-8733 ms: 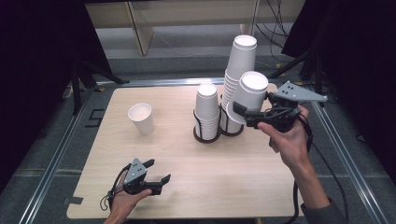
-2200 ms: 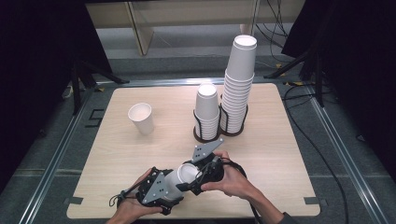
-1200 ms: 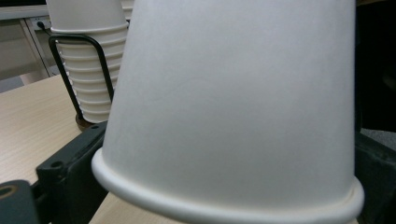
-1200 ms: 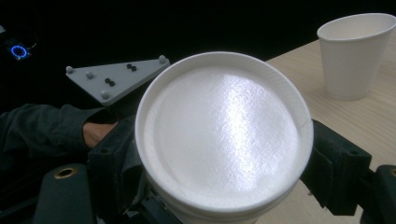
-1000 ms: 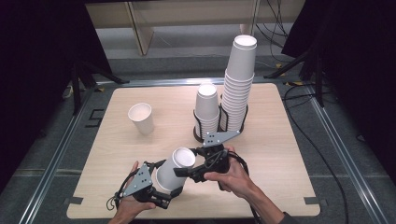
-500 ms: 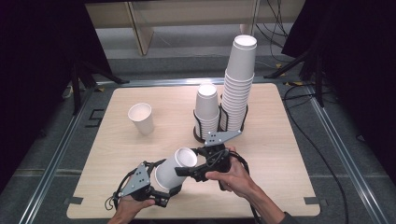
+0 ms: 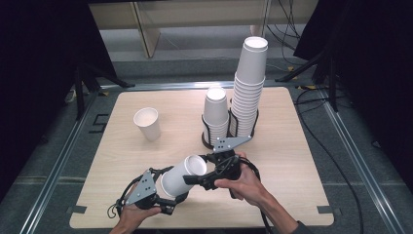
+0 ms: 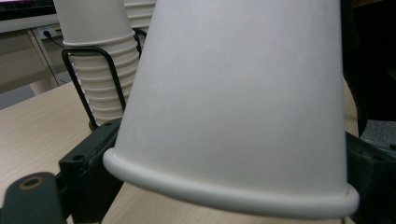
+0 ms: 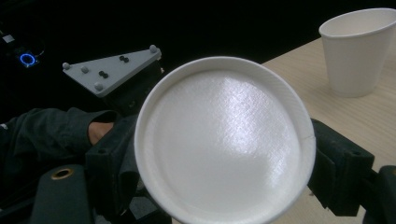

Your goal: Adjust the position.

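A wooden table (image 7: 146, 161) carries one loose cup (image 7: 147, 123) and a cup rack (image 7: 208, 136).

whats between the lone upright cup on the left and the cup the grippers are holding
Nothing: in the high view the wooden table is bare between the lone paper cup and the held paper cup.

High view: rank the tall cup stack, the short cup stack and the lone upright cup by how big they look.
1. tall cup stack
2. short cup stack
3. lone upright cup
All three stand about equally far back on the table, so nearness hardly skews this ranking.
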The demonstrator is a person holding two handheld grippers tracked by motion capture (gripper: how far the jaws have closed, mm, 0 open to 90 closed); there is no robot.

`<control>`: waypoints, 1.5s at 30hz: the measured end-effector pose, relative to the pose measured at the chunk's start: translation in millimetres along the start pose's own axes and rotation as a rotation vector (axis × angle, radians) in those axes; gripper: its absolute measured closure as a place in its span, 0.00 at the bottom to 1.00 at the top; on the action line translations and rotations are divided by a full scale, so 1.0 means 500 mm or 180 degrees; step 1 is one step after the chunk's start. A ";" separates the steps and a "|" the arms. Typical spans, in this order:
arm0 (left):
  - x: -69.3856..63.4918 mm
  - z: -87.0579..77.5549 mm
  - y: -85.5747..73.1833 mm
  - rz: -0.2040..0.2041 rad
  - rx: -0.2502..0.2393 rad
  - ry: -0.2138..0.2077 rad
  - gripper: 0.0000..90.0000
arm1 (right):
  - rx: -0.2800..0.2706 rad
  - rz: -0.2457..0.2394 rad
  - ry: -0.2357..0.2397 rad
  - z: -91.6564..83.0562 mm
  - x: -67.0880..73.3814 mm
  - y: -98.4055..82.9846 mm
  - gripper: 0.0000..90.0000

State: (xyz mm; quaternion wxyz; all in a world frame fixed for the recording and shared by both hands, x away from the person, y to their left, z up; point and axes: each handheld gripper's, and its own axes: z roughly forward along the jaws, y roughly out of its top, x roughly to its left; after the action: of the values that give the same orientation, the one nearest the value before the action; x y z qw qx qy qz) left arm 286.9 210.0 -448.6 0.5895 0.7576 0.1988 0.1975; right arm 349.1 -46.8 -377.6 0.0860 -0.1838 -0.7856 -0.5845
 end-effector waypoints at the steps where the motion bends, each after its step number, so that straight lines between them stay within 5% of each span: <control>1: 0.000 0.000 0.000 0.0009 0.0015 0.0009 0.12 | -0.0003 -0.0017 -0.0013 0.000 0.000 0.000 0.24; 7: -0.001 -0.001 0.003 0.0102 0.0083 0.0017 0.14 | 0.0104 0.0033 -0.0034 -0.003 0.003 0.001 0.24; 12: -0.003 0.004 0.002 0.0159 0.0125 -0.0010 0.14 | 0.0157 -0.0075 -0.0050 -0.003 0.000 0.003 0.21; 18: -0.006 0.004 0.004 0.0307 0.0362 -0.0042 0.15 | 0.0315 -0.0204 -0.0200 -0.020 0.010 0.015 0.19; 20: -0.006 0.007 0.002 0.0364 0.0407 -0.0058 0.15 | 0.0385 -0.0378 -0.0248 -0.024 0.011 0.020 0.18; 27: -0.007 0.014 -0.003 0.0477 0.0737 -0.0150 0.15 | 0.0902 -0.0839 -0.0473 -0.034 0.033 0.027 0.18; 32: -0.007 0.017 -0.006 0.0565 0.0932 -0.0150 0.15 | 0.1419 -0.0979 -0.0622 -0.014 0.048 0.012 0.19; 34: -0.007 0.017 -0.006 0.0612 0.1018 -0.0141 0.15 | 0.1472 -0.1026 -0.0639 -0.010 0.048 0.010 0.19; 35: -0.008 0.017 -0.005 0.0622 0.1053 -0.0135 0.15 | 0.1526 -0.1228 -0.0623 -0.003 0.044 0.009 0.19; 36: -0.007 0.017 -0.004 0.0662 0.1104 -0.0158 0.15 | 0.1585 -0.1095 -0.0654 -0.001 0.050 0.005 0.20; 37: -0.008 0.018 -0.005 0.0657 0.1114 -0.0166 0.15 | 0.1626 -0.1294 -0.0666 0.006 0.047 0.005 0.19; 39: -0.008 0.019 -0.004 0.0703 0.1169 -0.0168 0.15 | 0.1733 -0.1277 -0.0676 0.015 0.052 -0.002 0.20; 41: -0.011 0.020 -0.003 0.0744 0.1228 -0.0186 0.15 | 0.1841 -0.1423 -0.0673 0.025 0.053 -0.006 0.21; 42: -0.011 0.020 -0.001 0.0862 0.1323 -0.0197 0.15 | 0.1876 -0.1496 -0.0692 0.028 0.054 -0.007 0.21; 45: -0.020 0.023 0.001 0.0926 0.1388 -0.0224 0.15 | 0.2022 -0.1537 -0.0697 0.043 0.060 -0.014 0.21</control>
State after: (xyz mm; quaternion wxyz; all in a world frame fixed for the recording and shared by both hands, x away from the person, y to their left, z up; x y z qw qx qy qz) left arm 284.7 195.2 -451.3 0.3842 0.8938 0.1051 0.2062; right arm 320.8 -22.4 -379.7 -0.0852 -0.0196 -0.9520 -0.2934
